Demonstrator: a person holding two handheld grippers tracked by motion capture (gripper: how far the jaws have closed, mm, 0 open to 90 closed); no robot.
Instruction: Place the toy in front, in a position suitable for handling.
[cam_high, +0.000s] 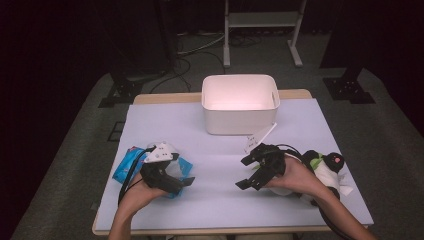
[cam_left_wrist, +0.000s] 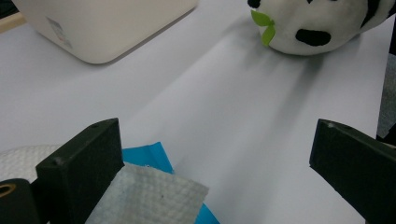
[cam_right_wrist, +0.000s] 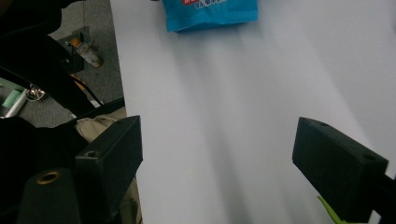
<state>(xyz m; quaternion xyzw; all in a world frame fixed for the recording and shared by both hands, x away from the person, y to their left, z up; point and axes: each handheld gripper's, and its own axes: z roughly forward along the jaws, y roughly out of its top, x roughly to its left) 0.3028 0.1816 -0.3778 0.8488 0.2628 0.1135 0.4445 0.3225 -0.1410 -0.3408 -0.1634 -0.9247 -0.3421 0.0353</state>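
- Hovering near left: left gripper (cam_high: 186, 181), jaws spread, empty, just above the blue packet (cam_high: 128, 164) and a white tissue (cam_left_wrist: 149, 196); packet directly under and left of it.
- Near right: right gripper (cam_high: 246, 172), jaws spread, empty, pointing left.
- Right edge: panda toy (cam_high: 327, 167), behind the right hand, nearest that gripper.
- Far centre: white bin (cam_high: 240, 104), empty, on the table (cam_high: 225, 200).
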